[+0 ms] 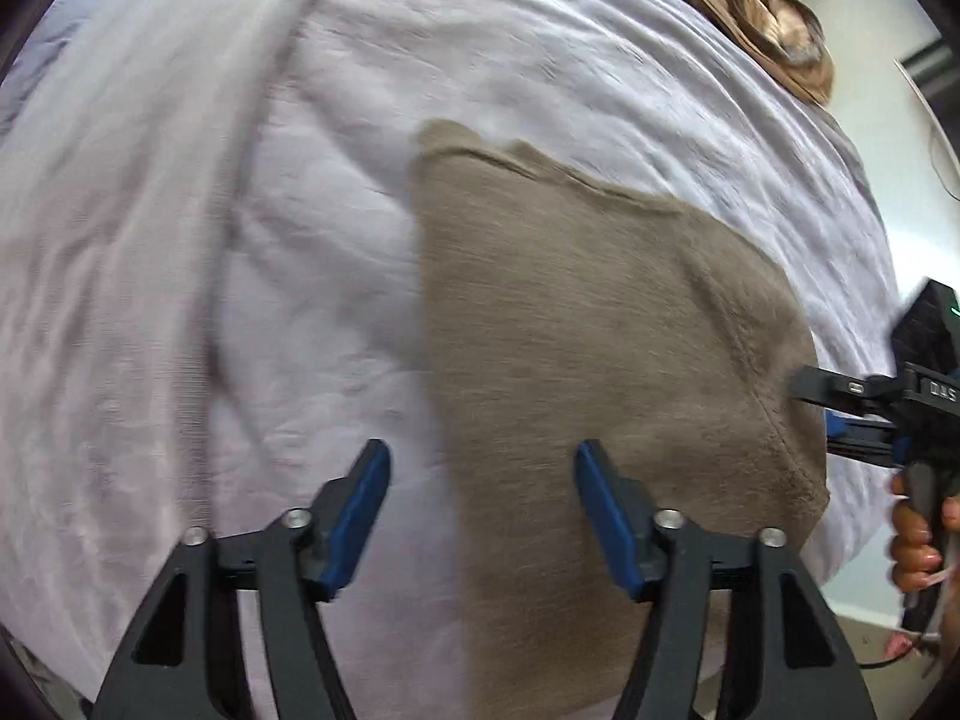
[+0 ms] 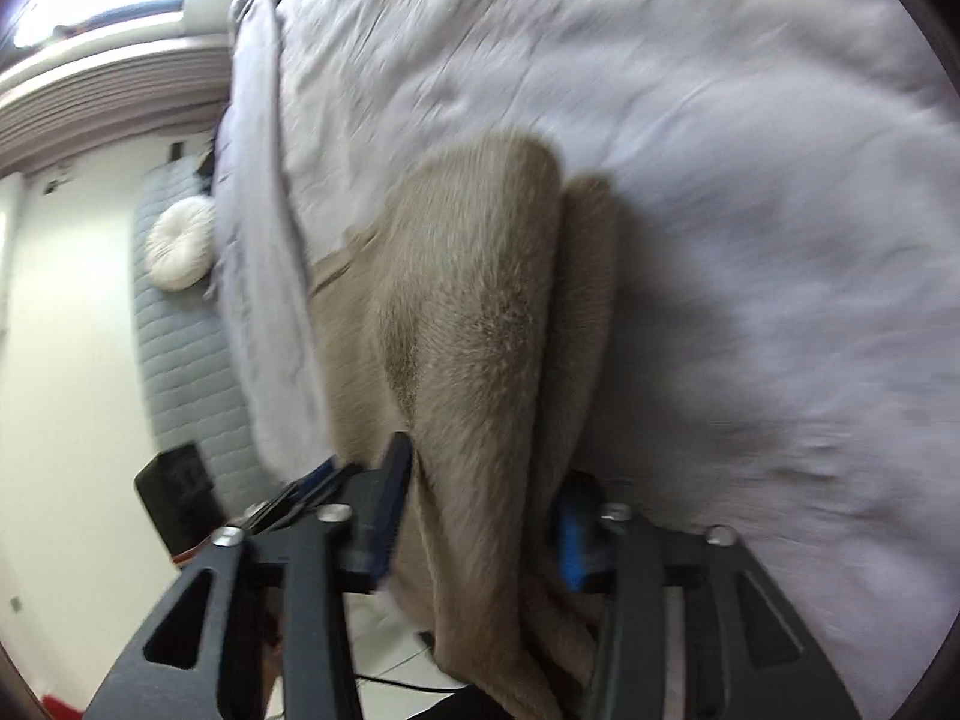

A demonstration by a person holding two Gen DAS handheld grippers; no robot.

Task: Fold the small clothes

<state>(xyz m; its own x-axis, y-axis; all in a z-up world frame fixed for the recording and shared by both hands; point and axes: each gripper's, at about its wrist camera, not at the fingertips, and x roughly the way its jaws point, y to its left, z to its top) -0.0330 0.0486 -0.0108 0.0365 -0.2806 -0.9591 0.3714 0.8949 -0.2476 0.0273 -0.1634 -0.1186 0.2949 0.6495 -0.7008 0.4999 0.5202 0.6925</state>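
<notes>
We see the tan garment (image 1: 588, 360) lying on the white bedsheet (image 1: 240, 240), near the bed's edge. Our left gripper (image 1: 482, 510) hovers above it with jaws spread wide and nothing between them. Our right gripper (image 2: 480, 516) pinches a bunched fold of the garment between its 2 blue pads (image 2: 570, 546).

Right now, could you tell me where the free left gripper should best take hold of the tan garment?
Its straight left edge, approached from the bedsheet side: it lies flat, exposed, opposite the right gripper clamping the far side. The left gripper is open above it.
</notes>
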